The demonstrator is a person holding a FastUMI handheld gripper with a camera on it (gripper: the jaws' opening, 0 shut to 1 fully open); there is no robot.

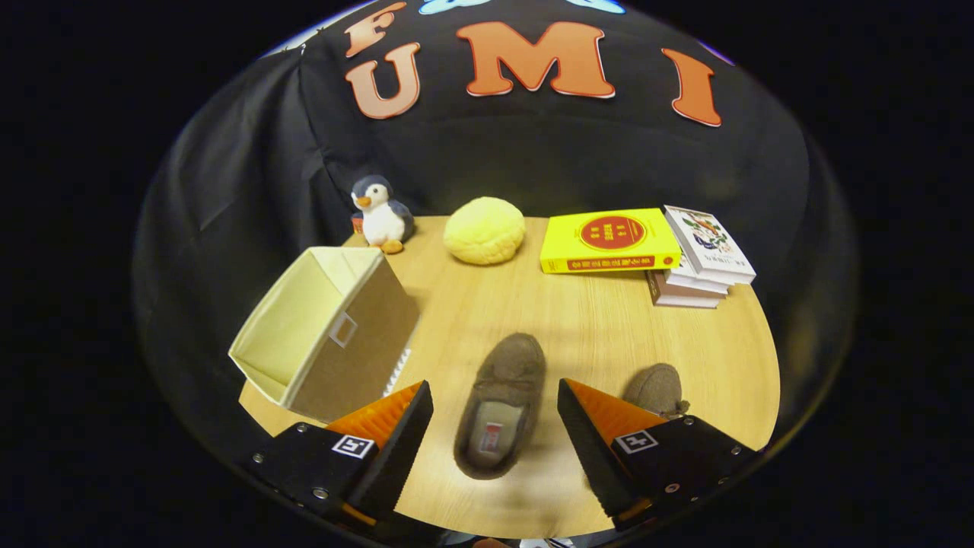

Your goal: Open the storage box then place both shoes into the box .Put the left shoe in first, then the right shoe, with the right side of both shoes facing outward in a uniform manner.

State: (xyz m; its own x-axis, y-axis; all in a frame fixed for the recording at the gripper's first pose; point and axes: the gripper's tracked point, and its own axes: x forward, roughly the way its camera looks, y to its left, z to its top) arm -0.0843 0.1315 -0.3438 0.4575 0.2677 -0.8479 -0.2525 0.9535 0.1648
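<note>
A brown slipper [503, 407] lies on the wooden table [578, 320], toe pointing away, its lined opening between my two fingers. My gripper [494, 415] is open and wide, hovering over it without touching. A second brown slipper [654, 388] lies just right of it, partly hidden behind my right finger [601, 426]. The beige fabric storage box [327, 335] stands open beyond my left finger [396, 426], on the table's left side, its inside bare.
Along the table's far edge sit a plush penguin [380, 213], a yellow round cushion [484, 230], a yellow book [609, 240] and a stack of books [704, 259]. The table's right rim curves close beyond the second slipper.
</note>
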